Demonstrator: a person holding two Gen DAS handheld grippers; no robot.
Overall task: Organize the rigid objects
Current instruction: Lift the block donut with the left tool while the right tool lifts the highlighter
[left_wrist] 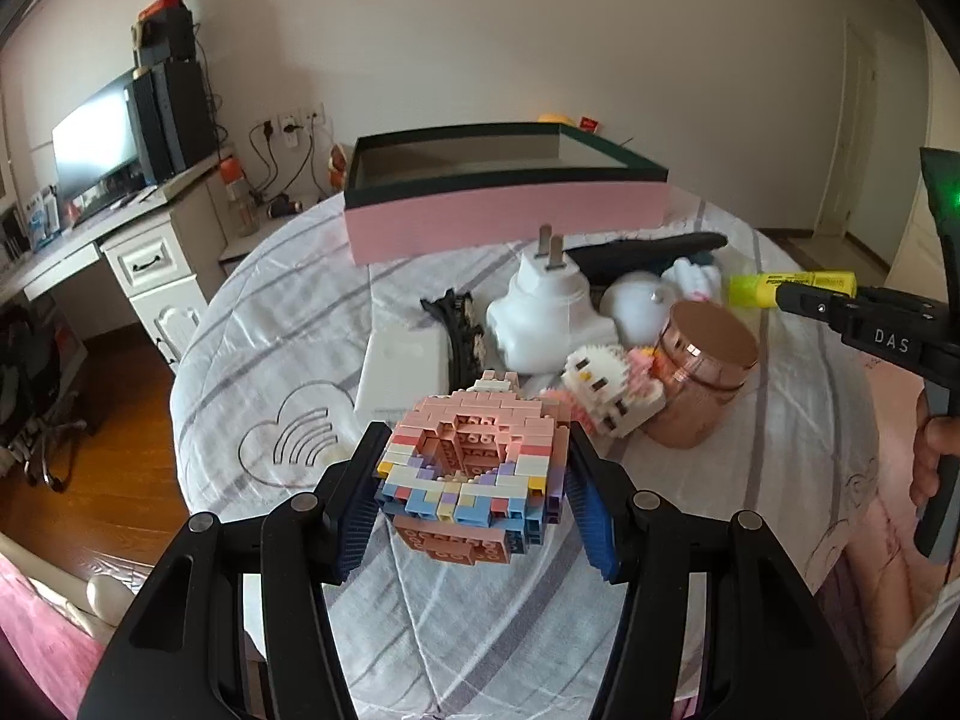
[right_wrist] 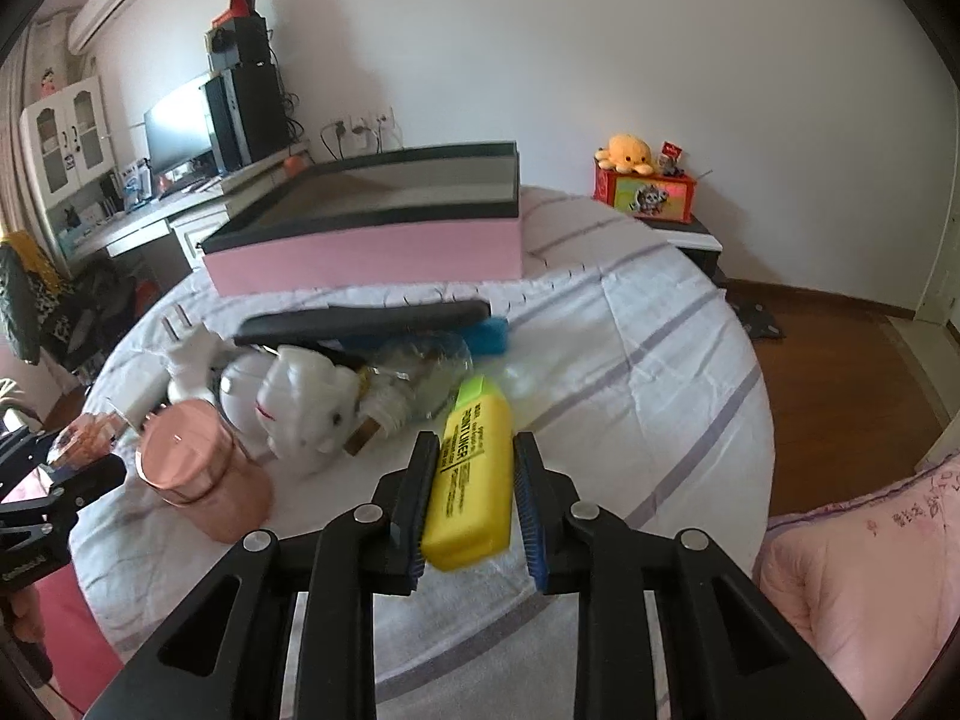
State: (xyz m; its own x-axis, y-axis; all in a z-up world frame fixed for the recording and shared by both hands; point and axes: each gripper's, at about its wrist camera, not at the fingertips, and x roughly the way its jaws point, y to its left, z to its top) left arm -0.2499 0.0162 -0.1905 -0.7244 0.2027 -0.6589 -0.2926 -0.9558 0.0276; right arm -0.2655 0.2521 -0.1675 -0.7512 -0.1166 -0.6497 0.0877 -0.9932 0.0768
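1. Left gripper (left_wrist: 474, 480) is clamped on the pastel plastic brick-built block model (left_wrist: 474, 468) (pink top, blue and lilac lower courses). The pads press its two side faces, and it looks lifted just clear of the white striped quilt (left_wrist: 288, 324).
2. Handling, my read: the model is light and rigid as a lump, but it's made of press-fit bricks. A hard squeeze or a knock could pop courses off, and the studded sides give the ribbed pads decent bite. The mid-height hold on opposite flat faces looks right; avoid the loose-looking brown base plate.
3. Right gripper (right_wrist: 471, 498) is closed on the yellow plastic highlighter pen (right_wrist: 474, 468), held across its flat body with the green cap end pointing forward. It's light, stiff and smooth, so it may swivel between the pads if swung fast.
4. Pose: both grippers tilt downward over the bed. In the left view the right one sits off to the side, with a hand (left_wrist: 933, 462) on its grip.
5. The likely destination is the open pink cardboard box with dark rim (left_wrist: 510, 216), at the far side behind the clutter: copper-coloured lidded jar (left_wrist: 702, 372) and white plug adapter (left_wrist: 540, 312). Each load needs to clear the rim before release.
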